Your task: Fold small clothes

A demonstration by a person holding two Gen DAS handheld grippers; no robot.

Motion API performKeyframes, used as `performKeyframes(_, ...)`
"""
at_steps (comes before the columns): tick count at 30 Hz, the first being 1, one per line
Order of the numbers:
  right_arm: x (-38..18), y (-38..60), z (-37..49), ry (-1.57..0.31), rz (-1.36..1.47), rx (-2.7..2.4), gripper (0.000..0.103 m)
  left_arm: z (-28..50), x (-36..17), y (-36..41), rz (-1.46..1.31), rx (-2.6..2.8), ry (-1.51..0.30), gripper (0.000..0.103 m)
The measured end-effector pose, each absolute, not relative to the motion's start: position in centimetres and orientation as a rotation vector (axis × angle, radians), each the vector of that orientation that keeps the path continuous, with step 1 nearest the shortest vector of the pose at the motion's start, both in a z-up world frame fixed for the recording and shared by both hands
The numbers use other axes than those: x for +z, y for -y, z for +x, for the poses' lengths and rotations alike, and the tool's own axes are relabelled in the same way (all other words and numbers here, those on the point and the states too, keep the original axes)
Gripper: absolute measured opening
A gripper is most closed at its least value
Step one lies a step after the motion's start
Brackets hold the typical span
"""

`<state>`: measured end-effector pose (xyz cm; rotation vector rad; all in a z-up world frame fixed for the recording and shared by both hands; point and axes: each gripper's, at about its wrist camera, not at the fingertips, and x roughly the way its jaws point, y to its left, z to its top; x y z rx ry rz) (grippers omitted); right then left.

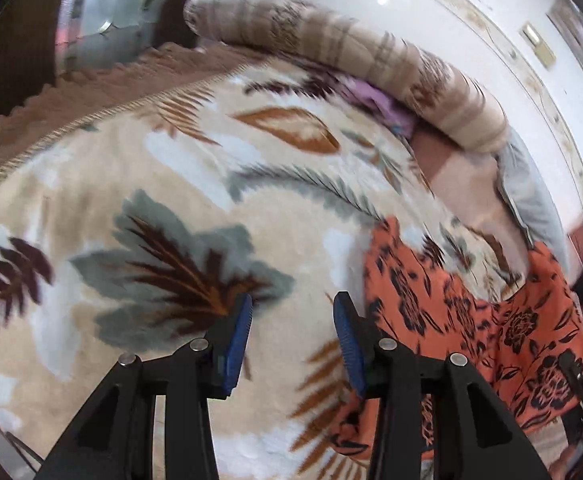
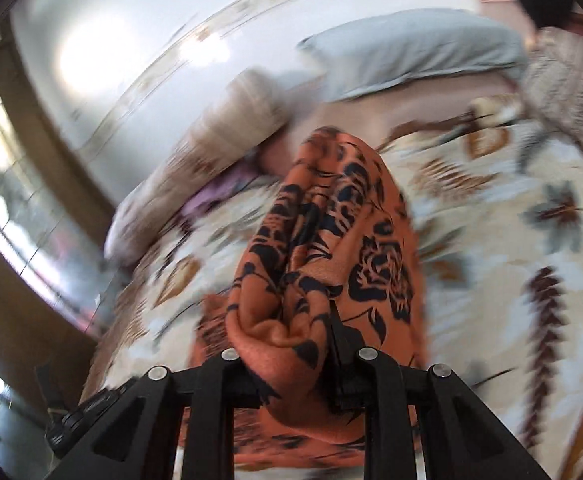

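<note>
The left wrist view is showing the left gripper [image 1: 293,316] hanging over a leaf-patterned blanket [image 1: 151,184] on the bed, angled downward, its blue-padded fingers [image 1: 237,344] standing apart with nothing between them. Just to the right of them the orange floral garment [image 1: 471,320] is lying spread across the blanket, one part of it running under the right-hand finger. Farther back, a striped beige bolster [image 1: 351,52] is resting along the blanket's far edge, with a bit of purple cloth [image 1: 375,98] tucked beneath it and a grey pillow [image 1: 531,196] beyond its end.

The right wrist view is giving what the other cannot: the right gripper [image 2: 291,364] is clamping a bunched fold of the same orange floral garment [image 2: 331,248], the cloth filling the gap between its fingers and hiding the pads. The garment is hanging forward from the grip over the blanket [image 2: 511,264], and the surroundings are heavily blurred. This gripper too is tilting downward. The bolster [image 2: 211,152] and grey pillow [image 2: 411,52] are showing behind the cloth, near the white wall [image 2: 91,40].
</note>
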<state>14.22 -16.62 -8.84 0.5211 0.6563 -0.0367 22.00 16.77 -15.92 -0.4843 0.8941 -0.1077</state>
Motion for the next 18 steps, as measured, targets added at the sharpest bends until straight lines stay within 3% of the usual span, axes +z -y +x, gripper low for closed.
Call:
performKeyframes(7, -14.8, 5.6, 18.5, -0.902, 0.521, 0.128, 0.025, 22.1, -16.1, -19.9, -0.518, -0.050, -0.877, 0.043)
performKeyframes(10, -17.3, 3.6, 18.5, -0.956, 0.511, 0.126, 0.030, 22.4, -16.6, -20.4, -0.523, -0.039, -0.887, 0.043)
performKeyframes(11, -17.4, 3.5, 18.3, -0.940, 0.517, 0.140, 0.036, 22.4, -16.6, -20.4, -0.522, -0.040, -0.887, 0.043)
performKeyframes(12, -17.3, 3.7, 18.0, -0.926, 0.529, 0.175, 0.050, 22.4, -16.6, -20.4, -0.519, -0.039, -0.885, 0.043)
performKeyframes(13, -17.1, 3.9, 17.6, -0.919, 0.561, 0.257, 0.073, 22.5, -16.6, -20.3, -0.518, -0.043, -0.881, 0.043)
performKeyframes(14, -17.0, 4.6, 17.5, -0.918, 0.608, 0.348, 0.079, 22.5, -16.5, -20.2, -0.522, -0.054, -0.875, 0.043)
performKeyframes(18, -15.6, 7.1, 15.4, -0.867, 0.657, 0.490, 0.078, 22.0, -15.5, -18.9, -0.537, -0.138, -0.823, 0.043)
